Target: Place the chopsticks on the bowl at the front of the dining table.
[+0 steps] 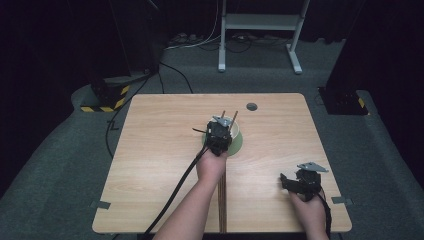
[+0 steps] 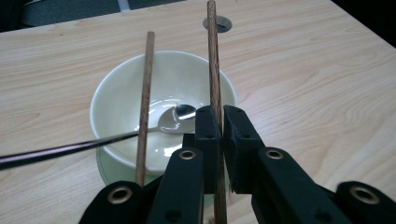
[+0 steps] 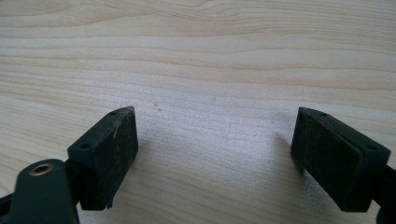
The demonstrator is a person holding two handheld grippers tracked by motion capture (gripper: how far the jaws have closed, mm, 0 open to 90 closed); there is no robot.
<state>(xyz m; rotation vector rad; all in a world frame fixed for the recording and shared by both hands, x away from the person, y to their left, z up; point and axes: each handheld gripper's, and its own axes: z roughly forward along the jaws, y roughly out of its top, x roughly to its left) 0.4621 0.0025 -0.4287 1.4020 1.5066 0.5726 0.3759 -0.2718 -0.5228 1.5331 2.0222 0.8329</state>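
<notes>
The jaws of our left gripper (image 2: 222, 135) are closed on one chopstick (image 2: 214, 70), pinching it low on its length, while the jaws of our right gripper (image 3: 215, 158) stand wide apart over bare desk (image 3: 210, 56), holding nothing. In the high view the left gripper (image 1: 218, 136) sits at the middle of the desk over a pale bowl (image 1: 234, 131), and the right gripper (image 1: 301, 181) rests near the right edge, well apart from it.

A second chopstick (image 2: 144, 98) lies across the bowl (image 2: 116, 93) to the left of the held one, and a spoon (image 2: 177, 114) rests inside with its dark handle running out left.

We judge the chopstick light, stiff and smooth, so it may swivel in a narrow pinch; gripping nearer its middle would steady it. The bowl looks like ceramic, hard and breakable, so we would avoid knocking its rim.
</notes>
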